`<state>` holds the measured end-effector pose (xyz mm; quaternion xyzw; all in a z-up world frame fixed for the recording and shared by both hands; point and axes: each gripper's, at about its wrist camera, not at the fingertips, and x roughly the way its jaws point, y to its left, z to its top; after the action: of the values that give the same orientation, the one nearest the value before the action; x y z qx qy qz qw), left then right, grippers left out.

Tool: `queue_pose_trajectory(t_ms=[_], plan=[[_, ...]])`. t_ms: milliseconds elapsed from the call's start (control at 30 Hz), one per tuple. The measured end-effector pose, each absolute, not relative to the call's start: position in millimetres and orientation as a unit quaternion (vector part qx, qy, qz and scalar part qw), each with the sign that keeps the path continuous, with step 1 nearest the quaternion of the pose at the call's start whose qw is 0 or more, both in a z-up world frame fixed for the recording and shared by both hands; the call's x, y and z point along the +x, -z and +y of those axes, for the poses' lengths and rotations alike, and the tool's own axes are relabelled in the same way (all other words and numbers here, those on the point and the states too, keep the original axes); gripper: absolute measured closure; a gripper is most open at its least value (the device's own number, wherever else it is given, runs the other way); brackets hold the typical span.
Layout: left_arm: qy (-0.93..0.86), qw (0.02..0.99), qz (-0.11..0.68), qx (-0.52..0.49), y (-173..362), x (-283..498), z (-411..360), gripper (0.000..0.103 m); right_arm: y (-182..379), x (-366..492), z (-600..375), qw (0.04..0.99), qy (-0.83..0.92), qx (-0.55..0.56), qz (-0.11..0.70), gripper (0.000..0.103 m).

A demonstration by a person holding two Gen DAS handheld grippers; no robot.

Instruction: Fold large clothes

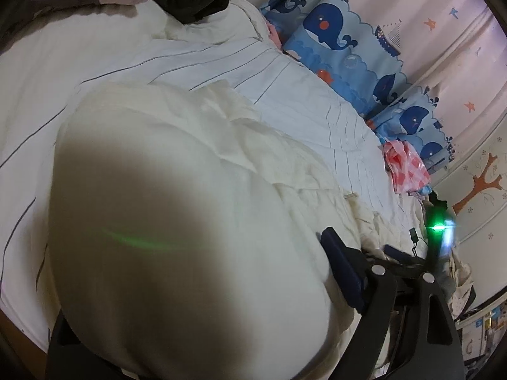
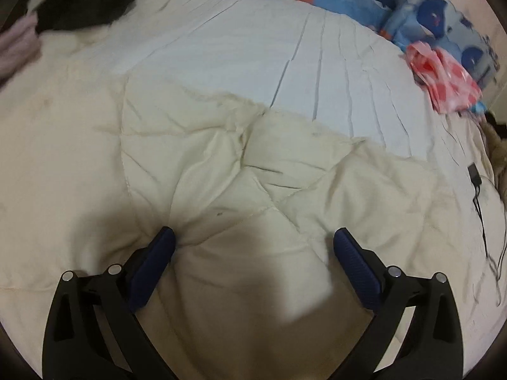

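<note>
One cream quilt (image 2: 221, 164), two whale pillows (image 1: 332, 31).

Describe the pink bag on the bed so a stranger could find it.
Start at the whale-print pillows along the bed's far edge. The pink bag lies crumpled just in front of them on the striped sheet, the only shiny pink-and-white thing there.

- The right gripper (image 2: 252, 237) reaches in from the bottom edge, its two blue-padded fingers (image 2: 356, 269) spread wide apart, tips at a cream quilted comforter (image 2: 221, 164).
- The comforter lies rumpled over a white striped bedsheet (image 2: 269, 47).
- A black garment (image 2: 85, 3) sits at the top left.
- Blue whale-print bedding (image 2: 412, 9) lines the top right, with a pink and white cloth (image 2: 443, 76) beside it.
- A black cable (image 2: 478, 196) trails at the right edge.
</note>
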<state>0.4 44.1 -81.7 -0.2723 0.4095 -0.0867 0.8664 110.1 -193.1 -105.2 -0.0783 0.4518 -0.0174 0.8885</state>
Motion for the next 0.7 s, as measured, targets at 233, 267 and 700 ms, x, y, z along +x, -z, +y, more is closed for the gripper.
queue_pose_trajectory(t_ms=[233, 267, 700], plan=[[0.091, 0.855, 0.412, -0.301, 87.6, 2.9, 51.2, 0.019, 121.7, 63.4, -193.5, 0.885, 0.015, -0.119, 0.45, 0.006], [0.089, 0.856, 0.412, -0.3, 87.9, 2.3, 51.2, 0.019, 120.1, 58.3, -194.8, 0.889, 0.014, -0.109, 0.445, 0.006], [0.091, 0.835, 0.411, -0.355, 99.9, 2.1, 66.3, 0.019, 93.5, 24.2, -205.1, 0.912, 0.022, -0.074, 0.402, 0.006]])
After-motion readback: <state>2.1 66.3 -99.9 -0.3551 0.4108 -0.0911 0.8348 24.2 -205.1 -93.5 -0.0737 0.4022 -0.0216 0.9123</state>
